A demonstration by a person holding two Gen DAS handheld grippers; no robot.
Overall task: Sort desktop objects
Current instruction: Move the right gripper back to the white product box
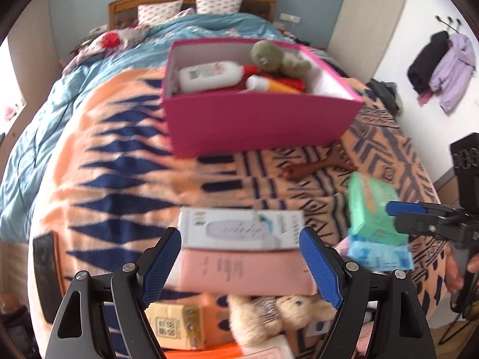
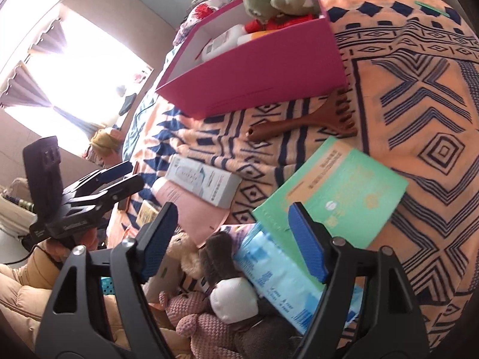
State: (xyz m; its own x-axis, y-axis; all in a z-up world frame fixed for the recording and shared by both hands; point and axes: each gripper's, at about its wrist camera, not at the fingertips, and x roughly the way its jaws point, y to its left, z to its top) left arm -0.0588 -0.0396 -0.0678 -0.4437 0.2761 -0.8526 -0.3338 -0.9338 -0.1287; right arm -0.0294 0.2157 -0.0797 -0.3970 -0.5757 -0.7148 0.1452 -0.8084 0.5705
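We see the bed (image 1: 98,149) under an orange-and-navy patterned blanket (image 2: 419,119), everything sits on that.

Pink box (image 1: 257,125): open top, mid-bed, long axis across the left wrist view. Inside: a white bottle (image 1: 209,74) lying along the box, cap end toward a green plush toy (image 1: 269,55) at the far right corner, plus an orange-and-white tube (image 1: 269,85).

Green packet (image 2: 332,191): flat on the blanket, near the box, tilted diagonally in the right wrist view, resting partly over a light blue pack (image 2: 281,275).

Pink carton (image 1: 242,272): long axis left-right in the left wrist view, with a white-grey carton (image 1: 239,229) lying parallel just beyond it, touching.

Brown comb (image 2: 302,124): just in front of the box, handle pointing toward the cartons, teeth end toward the box corner.

Soft toys at the near edge: a beige plush (image 1: 269,314), a pink knitted one (image 2: 203,326). Yellow packet (image 1: 176,326) beside the beige plush.

Left gripper (image 1: 239,266): released, jaws wide, straddling the two cartons' ends, pads not pressing as far as we can see; image is blurred.

Right gripper (image 2: 233,245): released, nothing clamped; one pad over the green packet's near edge, plush and blue pack between the fingers.
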